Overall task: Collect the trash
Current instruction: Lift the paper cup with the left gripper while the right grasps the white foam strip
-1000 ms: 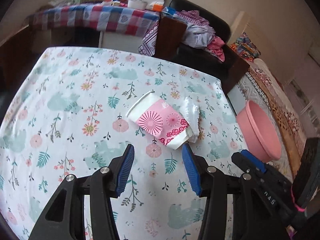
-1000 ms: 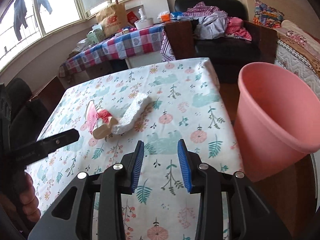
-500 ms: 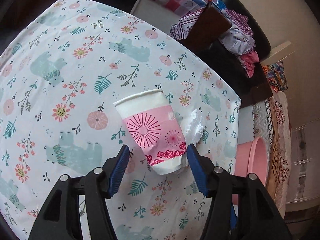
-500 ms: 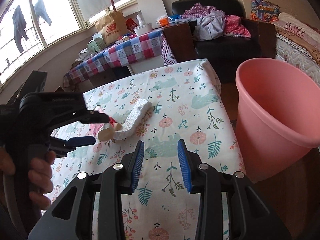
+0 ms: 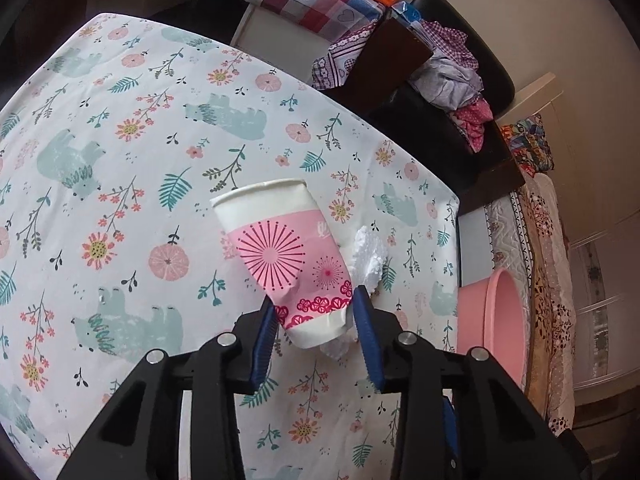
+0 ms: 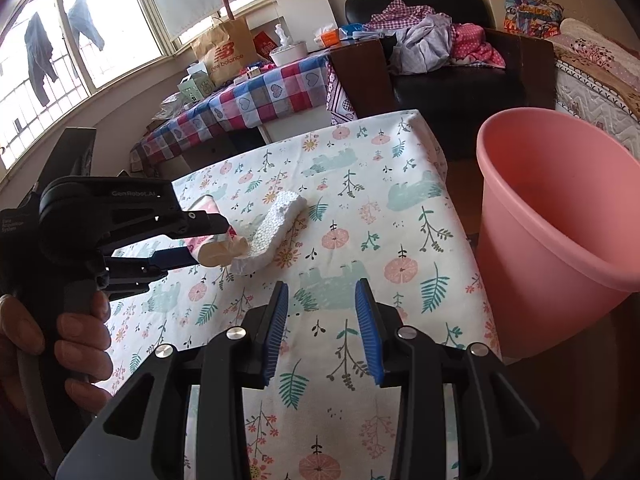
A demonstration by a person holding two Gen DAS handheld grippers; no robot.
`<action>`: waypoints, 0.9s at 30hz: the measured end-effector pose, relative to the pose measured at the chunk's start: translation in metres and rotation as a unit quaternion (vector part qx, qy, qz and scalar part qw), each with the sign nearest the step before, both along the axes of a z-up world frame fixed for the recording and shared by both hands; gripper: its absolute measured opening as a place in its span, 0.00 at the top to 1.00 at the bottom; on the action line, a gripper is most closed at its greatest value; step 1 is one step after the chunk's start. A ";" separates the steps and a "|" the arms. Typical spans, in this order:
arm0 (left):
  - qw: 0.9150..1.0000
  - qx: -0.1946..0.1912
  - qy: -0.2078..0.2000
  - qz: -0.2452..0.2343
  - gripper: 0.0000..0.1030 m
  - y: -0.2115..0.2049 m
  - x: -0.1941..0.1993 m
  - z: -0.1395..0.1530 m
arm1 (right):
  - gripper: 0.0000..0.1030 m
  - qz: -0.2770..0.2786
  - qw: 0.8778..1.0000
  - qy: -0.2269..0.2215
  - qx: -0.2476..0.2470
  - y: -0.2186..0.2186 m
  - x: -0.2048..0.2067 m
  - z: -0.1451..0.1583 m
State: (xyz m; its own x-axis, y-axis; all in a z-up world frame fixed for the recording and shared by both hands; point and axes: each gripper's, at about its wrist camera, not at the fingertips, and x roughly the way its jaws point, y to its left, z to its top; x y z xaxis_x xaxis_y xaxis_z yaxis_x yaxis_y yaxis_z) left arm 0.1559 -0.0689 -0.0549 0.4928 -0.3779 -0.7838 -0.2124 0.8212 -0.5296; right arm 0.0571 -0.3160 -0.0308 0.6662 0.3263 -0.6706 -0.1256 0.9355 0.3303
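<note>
Pink-patterned paper cup (image 5: 286, 258) lies on its side on the floral tablecloth (image 5: 120, 168), its base end pinched between the 2 blue pads (image 5: 266, 340) of the left gripper (image 5: 314, 310); the wall is dented where they press. White foam piece (image 6: 276, 230) lies on the cloth touching the cup's base. The right gripper (image 6: 322, 300) hovers over bare cloth with its fingers spread and nothing between them. Beside the table's far edge stands a pink bucket (image 6: 560, 216).
</note>
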 end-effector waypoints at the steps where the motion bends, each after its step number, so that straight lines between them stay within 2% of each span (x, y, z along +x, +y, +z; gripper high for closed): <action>1: 1.000 -0.002 -0.001 -0.001 0.65 0.001 0.000 -0.001 | 0.66 -0.001 1.000 0.002 -0.001 0.000 0.000 -0.001; 4: 1.000 -0.009 -0.007 0.002 0.65 0.010 -0.003 -0.002 | 0.66 -0.001 1.000 0.005 -0.008 0.003 0.001 -0.001; 6: 1.000 0.004 -0.021 -0.004 0.65 0.014 -0.006 0.002 | 0.66 -0.001 1.000 0.009 -0.013 0.004 0.003 -0.001; 11: 0.995 0.067 -0.065 -0.026 0.65 0.026 -0.023 0.015 | 0.66 0.006 1.000 0.023 -0.019 0.011 0.008 -0.003; 14: 0.989 0.111 -0.091 -0.039 0.65 0.035 -0.038 0.018 | 0.66 0.020 0.999 0.029 -0.011 0.022 0.014 -0.003; 17: 0.984 0.137 -0.109 -0.046 0.65 0.045 -0.052 0.022 | 0.66 0.042 0.999 0.030 -0.012 0.043 0.023 -0.002; 22: 0.983 0.133 -0.122 -0.037 0.65 0.070 -0.068 0.026 | 0.66 0.060 0.997 0.031 -0.027 0.078 0.041 0.001; 27: 0.985 0.117 -0.120 -0.032 0.65 0.087 -0.077 0.022 | 0.66 0.042 0.997 0.037 -0.055 0.089 0.052 -0.002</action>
State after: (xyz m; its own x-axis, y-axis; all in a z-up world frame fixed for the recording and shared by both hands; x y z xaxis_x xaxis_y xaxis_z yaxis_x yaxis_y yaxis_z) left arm 0.0794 0.0181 -0.0330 0.6555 -0.2381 -0.7167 -0.0473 0.9342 -0.3536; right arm 0.1095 -0.2275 -0.0332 0.5879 0.2997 -0.7513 -0.1838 0.9540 0.2368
